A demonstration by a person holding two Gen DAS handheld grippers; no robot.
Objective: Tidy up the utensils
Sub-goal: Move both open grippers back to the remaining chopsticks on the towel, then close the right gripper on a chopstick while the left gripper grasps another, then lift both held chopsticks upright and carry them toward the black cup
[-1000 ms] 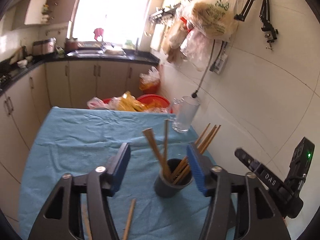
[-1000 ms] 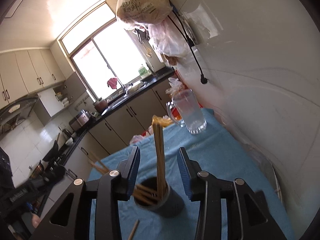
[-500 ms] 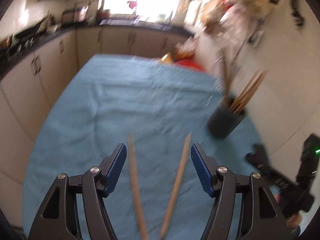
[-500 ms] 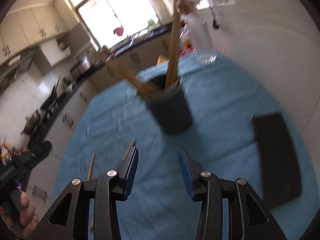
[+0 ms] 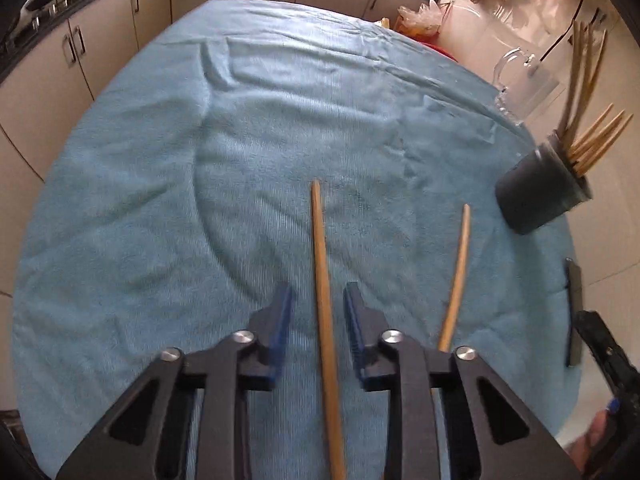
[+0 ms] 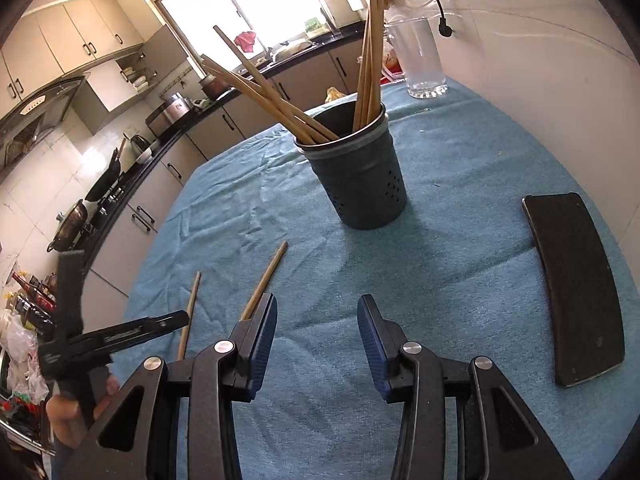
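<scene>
Two wooden chopsticks lie loose on the blue cloth (image 5: 200, 160) that covers the table. One chopstick (image 5: 324, 300) runs right between the blue pads of the left gripper (image 5: 319, 300). Its jaws are closing in on that stick, but a little gap shows on each side, so the pads are not pressing on it. The other chopstick (image 5: 456, 276) lies just beside it, on the side nearer the wall, and its low end goes under the gripper's black frame.

A dark round holder (image 6: 358, 176) stands upright on the cloth, well apart from the two loose sticks. Many more chopsticks (image 6: 276, 100) stick out of it, some leaning to one side and some nearly straight up.

The right gripper (image 6: 316, 340) hangs over bare cloth in front of the holder. Its jaws are apart with nothing between them.

A clear glass mug (image 6: 418, 60) stands behind the holder by the wall. A flat black thing (image 6: 576, 284), maybe a phone, lies on the cloth near the wall.
</scene>
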